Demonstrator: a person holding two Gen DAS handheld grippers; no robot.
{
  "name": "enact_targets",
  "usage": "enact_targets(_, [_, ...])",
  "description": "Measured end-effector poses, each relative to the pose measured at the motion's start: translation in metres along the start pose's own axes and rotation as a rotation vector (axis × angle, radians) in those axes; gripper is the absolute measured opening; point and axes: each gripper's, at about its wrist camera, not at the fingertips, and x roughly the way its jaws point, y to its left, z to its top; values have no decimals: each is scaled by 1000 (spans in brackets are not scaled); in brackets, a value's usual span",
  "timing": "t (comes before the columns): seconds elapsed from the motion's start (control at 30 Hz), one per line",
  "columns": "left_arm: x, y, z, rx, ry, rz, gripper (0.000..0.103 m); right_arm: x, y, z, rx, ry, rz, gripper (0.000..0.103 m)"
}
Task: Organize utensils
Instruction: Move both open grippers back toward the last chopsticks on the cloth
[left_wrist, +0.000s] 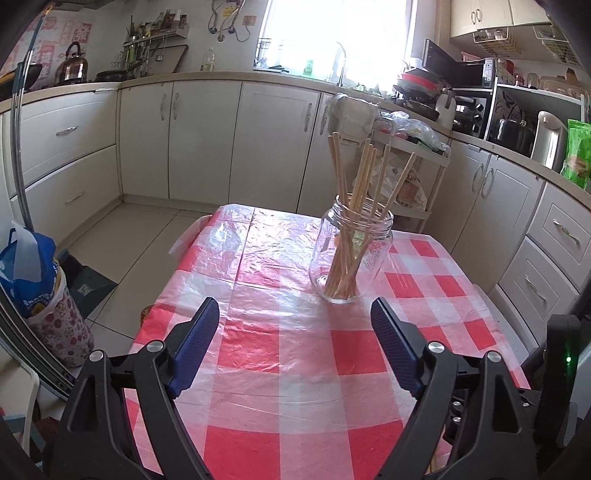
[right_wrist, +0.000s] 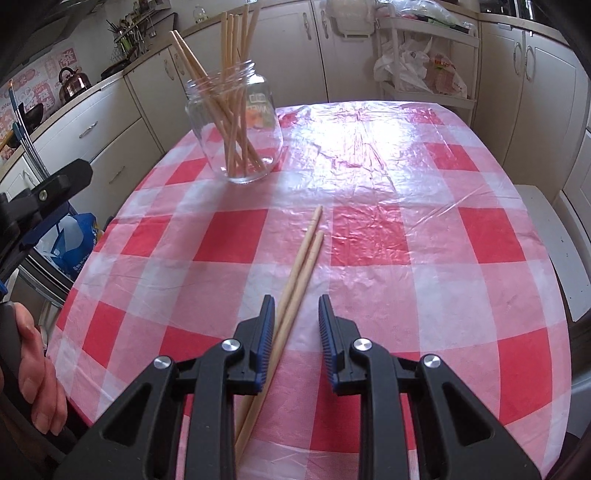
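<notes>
A clear glass jar (left_wrist: 351, 254) holding several wooden chopsticks (left_wrist: 360, 173) stands upright on the red-and-white checked table (left_wrist: 280, 354). It also shows in the right wrist view (right_wrist: 240, 129) at the far left of the table. Two loose chopsticks (right_wrist: 303, 258) lie side by side on the cloth. My right gripper (right_wrist: 297, 302) is open, low over their near part, with the left finger right beside them. My left gripper (left_wrist: 293, 306) is open and empty, short of the jar and to its left.
Kitchen cabinets (left_wrist: 203, 140) ring the table. A white cart with bags (right_wrist: 424, 70) stands beyond the far edge. A blue bag (left_wrist: 29, 269) sits on the floor to the left. The left gripper's body (right_wrist: 44, 199) and a hand (right_wrist: 37, 380) show at the left edge.
</notes>
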Motion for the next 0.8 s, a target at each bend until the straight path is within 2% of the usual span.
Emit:
enact_targets(0.33, [1, -17, -3, 40, 22, -11, 81, 6, 1, 7, -51, 18, -47, 25])
enact_targets(0.6, [1, -17, -4, 38, 26, -11, 82, 18, 25, 13, -168, 33, -49, 25])
enact_targets(0.7, [1, -14, -3, 32, 30, -6, 82, 18, 27, 12, -187, 35, -49, 19])
enact_targets(0.77, [3, -12, -2, 31, 37, -1, 82, 17, 22, 13, -182, 40, -47, 11])
enact_targets(0.8, [4, -11, -2, 32, 43, 0, 82, 16, 19, 13, -179, 42, -46, 10])
